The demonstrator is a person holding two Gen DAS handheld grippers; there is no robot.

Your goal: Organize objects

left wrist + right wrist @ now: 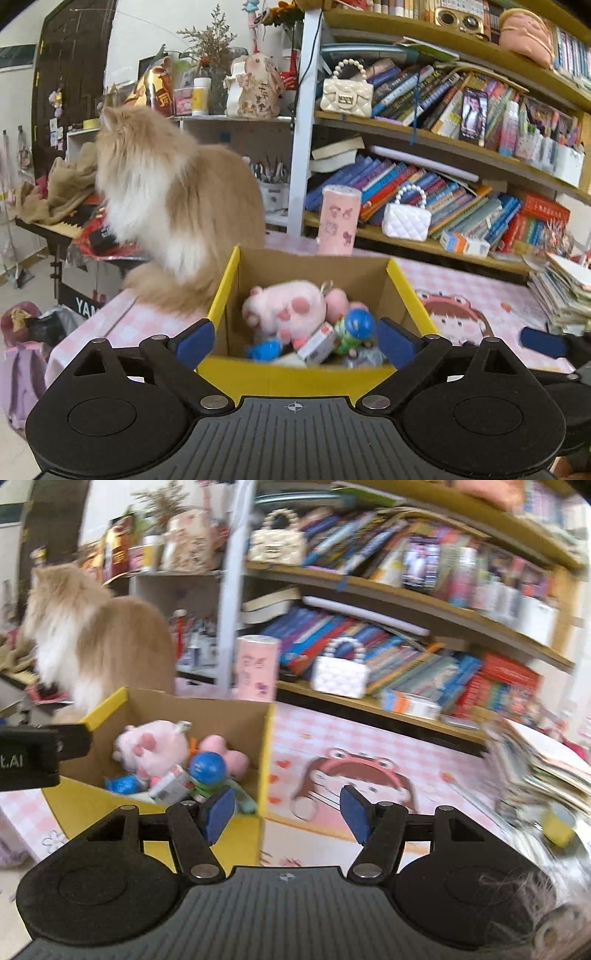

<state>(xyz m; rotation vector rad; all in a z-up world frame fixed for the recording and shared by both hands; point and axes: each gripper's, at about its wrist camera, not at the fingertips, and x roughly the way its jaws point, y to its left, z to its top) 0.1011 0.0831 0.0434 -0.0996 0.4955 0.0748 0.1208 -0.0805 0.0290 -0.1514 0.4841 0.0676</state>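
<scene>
Both hand-held grippers are empty: the left hand-held gripper [294, 338] gapes wide above the near rim of the box [221, 306], the right hand-held gripper [286, 818] stands half open beside the box's corner. Inside the box on the desk [480, 295] lie a pink plush [288, 308], a blue-capped figure [356, 326] and smaller toys. A cat [166, 206] sits behind the box.

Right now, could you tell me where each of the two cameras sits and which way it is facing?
Left wrist: on the left gripper, looking forward and slightly down into the cardboard box of toys; its open blue fingers show, plus the right gripper's fingertip at the right edge.
Right wrist: on the right gripper, open, facing the pink table mat right of the box; the left gripper's body shows at left.
Shared: box, cat, bookshelf.
</scene>
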